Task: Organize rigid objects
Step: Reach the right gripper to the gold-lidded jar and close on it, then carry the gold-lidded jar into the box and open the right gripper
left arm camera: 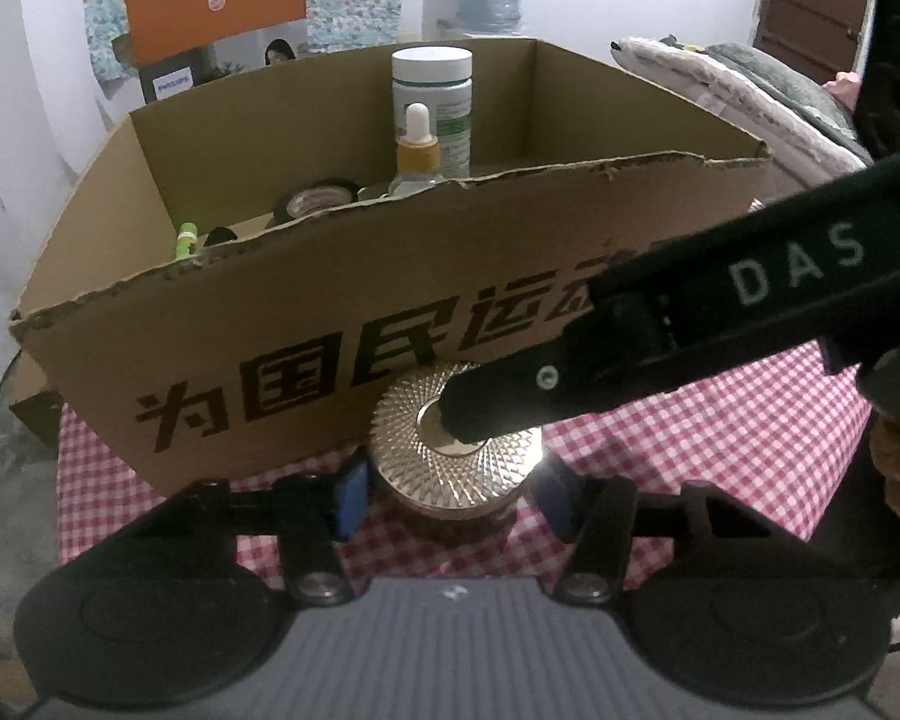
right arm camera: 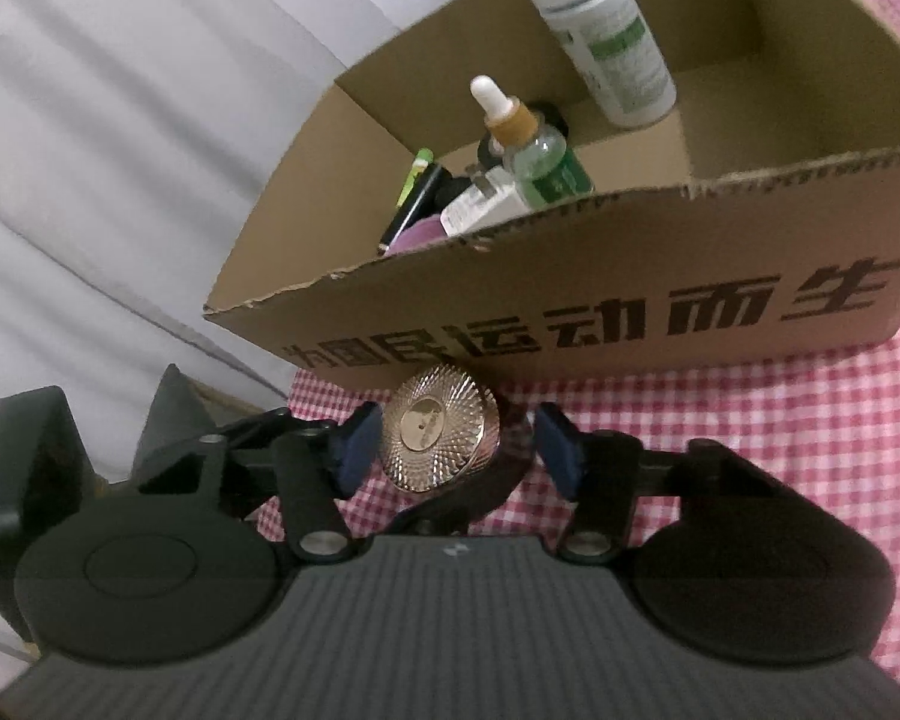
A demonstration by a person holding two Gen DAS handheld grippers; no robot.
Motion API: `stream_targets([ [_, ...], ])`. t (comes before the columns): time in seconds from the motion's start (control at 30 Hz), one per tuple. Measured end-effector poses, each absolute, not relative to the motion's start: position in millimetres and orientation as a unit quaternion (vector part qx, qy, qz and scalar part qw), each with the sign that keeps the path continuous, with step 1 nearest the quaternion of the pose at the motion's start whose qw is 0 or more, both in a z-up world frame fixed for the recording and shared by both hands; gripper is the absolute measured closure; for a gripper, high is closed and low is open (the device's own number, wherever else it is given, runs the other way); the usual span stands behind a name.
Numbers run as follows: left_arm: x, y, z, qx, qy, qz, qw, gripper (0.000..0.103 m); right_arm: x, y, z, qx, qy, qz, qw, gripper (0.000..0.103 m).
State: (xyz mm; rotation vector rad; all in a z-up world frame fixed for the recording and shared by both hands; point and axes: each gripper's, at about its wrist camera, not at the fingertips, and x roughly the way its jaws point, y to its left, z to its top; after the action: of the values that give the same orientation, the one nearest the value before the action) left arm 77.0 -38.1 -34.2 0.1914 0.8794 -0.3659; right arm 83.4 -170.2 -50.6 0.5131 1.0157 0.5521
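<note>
Jar: gold-lidded jar (left arm camera: 450,468) stood on the checked counter (left arm camera: 720,438), against my cardboard box (left arm camera: 330,324).
Left tongs (left arm camera: 450,501): released, straddling the jar.
Right tongs (right arm camera: 459,450): released, around the jar.

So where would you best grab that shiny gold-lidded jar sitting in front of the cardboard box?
By its round side wall just under the ribbed gold lid, pads on opposite sides. The jar stands upright on the checked cloth, with the cardboard box right behind it, so come from the near side, angled down. The left gripper already straddles it that way.
</note>
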Motion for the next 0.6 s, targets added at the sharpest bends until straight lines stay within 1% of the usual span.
stream_targets([
  [0.1, 74.7, -41.3, -33.6, 0.091, 0.424, -0.184, 0.882, 0.046, 83.7, -173.4, -52.6, 0.247, 0.478, 0.260, 0.802, 0.056],
  [0.17, 72.1, -44.5, -33.2, 0.090, 0.425, -0.193, 0.880, 0.046, 82.1, -177.7, -51.6, 0.249, 0.478, 0.260, 0.801, 0.056],
  [0.6, 48.9, -74.3, -30.9, 0.118, 0.413, -0.226, 0.874, 0.046, 57.7, -205.3, -49.0, 0.245, 0.484, 0.236, 0.806, 0.057],
])
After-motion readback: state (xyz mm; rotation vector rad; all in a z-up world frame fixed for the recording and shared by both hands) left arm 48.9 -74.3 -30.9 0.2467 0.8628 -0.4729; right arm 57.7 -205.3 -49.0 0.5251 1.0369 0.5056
